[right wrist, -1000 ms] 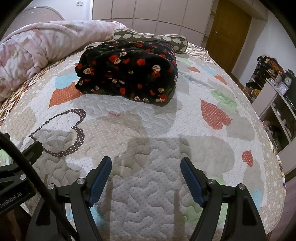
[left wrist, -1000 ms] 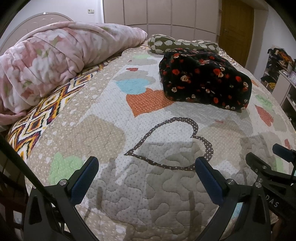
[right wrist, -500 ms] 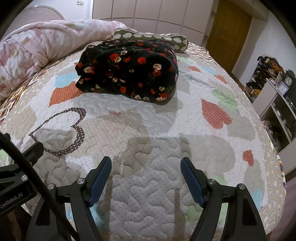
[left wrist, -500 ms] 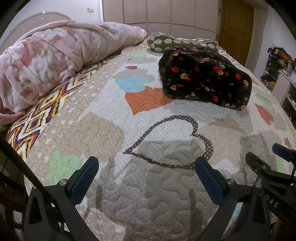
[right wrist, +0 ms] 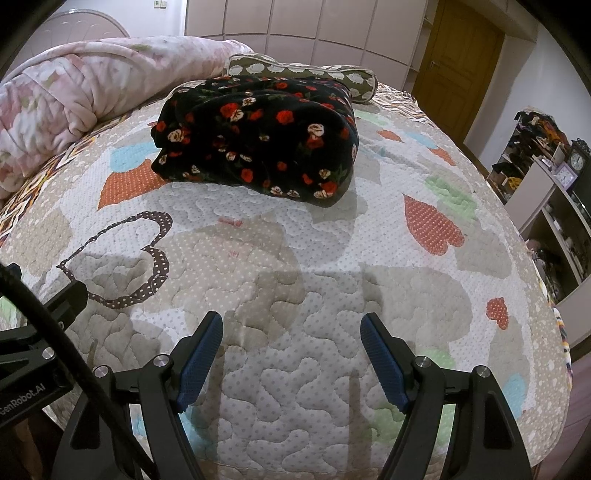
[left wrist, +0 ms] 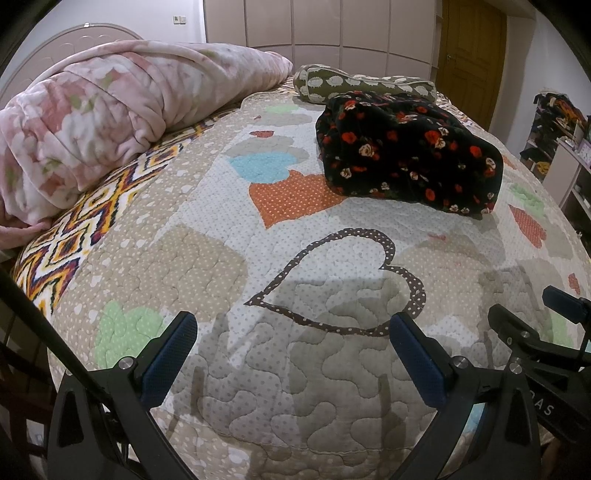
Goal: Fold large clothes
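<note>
Bedroom walls of pale panelled cupboards [left wrist: 321, 22] and a brown wooden door [right wrist: 456, 55] close off the far side, and the bed fills nearly everything I see. Its quilt [left wrist: 229, 258] is stitched in wavy lines, dotted all over, with patched hearts in orange, blue, green and a brown outline.

Much is cut off. My left gripper [left wrist: 293, 345] shows only its black arms and ribbed blue pads; the handle and my hand lie below the frame. My right gripper [right wrist: 291, 350] is cropped the same way. Shelves [right wrist: 546, 173] at the right edge are cluttered and too small to read, apart from a clock face.

Both grippers hang over bare quilt near the foot of the bed, fingers spread wide with nothing between them.

The black flowered garment [right wrist: 258, 140], thick and fleecy, lies folded into a plump bundle farther up the bed, well apart from both grippers. Behind it lies a long olive bolster pillow [left wrist: 354, 83], partly hidden. A pink plush blanket [left wrist: 110, 118] is rolled along the left side.
</note>
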The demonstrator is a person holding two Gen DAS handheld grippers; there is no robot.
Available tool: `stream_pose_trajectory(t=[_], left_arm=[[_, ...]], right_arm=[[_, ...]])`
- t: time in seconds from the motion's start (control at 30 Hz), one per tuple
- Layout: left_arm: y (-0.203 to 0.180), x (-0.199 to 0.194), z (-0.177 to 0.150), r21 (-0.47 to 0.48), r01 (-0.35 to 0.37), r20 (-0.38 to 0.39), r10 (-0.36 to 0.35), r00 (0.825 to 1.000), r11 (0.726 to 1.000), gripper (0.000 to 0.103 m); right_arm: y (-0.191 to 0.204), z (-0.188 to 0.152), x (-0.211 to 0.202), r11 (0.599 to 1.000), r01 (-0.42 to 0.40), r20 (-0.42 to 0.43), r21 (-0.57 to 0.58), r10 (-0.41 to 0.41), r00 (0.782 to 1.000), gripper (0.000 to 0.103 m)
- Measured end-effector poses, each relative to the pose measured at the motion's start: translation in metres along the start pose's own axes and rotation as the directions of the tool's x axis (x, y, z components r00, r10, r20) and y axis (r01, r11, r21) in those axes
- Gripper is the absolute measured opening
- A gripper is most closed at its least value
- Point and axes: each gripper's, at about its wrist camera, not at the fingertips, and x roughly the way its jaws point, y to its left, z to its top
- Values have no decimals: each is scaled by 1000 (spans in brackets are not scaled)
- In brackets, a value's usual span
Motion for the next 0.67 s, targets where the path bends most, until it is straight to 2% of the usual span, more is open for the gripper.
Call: stream_pose_trajectory(t=[0.67], left_arm=[[1, 3, -2, 2, 11, -18, -11, 1000, 1000, 103]], right_arm=[[1, 0, 3, 1000, -6, -6, -7, 6, 1000, 81]])
